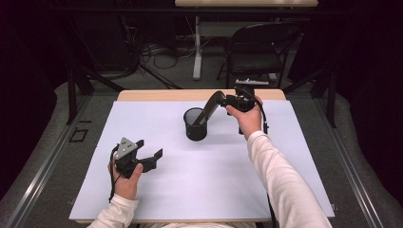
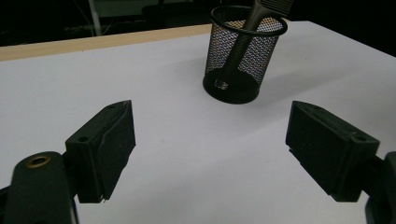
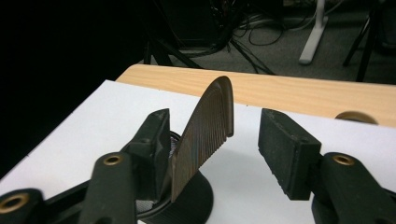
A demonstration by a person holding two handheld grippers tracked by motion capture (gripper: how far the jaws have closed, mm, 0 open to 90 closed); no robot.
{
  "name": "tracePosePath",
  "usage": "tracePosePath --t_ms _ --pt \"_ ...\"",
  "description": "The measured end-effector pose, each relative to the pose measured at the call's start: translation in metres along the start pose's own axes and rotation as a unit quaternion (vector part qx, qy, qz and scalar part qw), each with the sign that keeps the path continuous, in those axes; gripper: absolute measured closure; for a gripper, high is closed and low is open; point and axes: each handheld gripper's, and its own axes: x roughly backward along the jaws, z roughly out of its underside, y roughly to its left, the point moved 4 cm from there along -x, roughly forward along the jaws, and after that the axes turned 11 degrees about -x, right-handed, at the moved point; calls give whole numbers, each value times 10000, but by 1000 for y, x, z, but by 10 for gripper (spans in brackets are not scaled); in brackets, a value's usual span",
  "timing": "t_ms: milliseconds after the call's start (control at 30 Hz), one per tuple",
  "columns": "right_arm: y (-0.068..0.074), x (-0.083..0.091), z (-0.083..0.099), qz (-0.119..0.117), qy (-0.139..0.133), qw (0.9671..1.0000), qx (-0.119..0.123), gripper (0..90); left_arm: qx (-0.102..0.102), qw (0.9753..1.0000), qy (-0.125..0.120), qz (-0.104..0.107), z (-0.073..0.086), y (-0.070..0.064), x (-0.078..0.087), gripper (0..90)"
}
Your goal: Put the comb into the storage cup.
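The left gripper rests on the white table with jaws wide apart, holding nothing. At centre, a dark comb stands tilted in a black mesh cup. The right gripper has its jaws apart, the comb leaning against the left one.
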Motion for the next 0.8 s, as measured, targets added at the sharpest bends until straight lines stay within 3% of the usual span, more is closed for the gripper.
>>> tracePosePath --t_ms 233,367,800 --pt "6 11 0 35 -50 9996 263 438 0 10000 -13 -5 0 0 1 161" --pt "9 18 1 153 25 9984 552 397 -13 10000 -21 0 0 1 1 161" --pt "13 31 3 105 -20 9963 850 347 0 10000 -22 18 0 3 1 161"
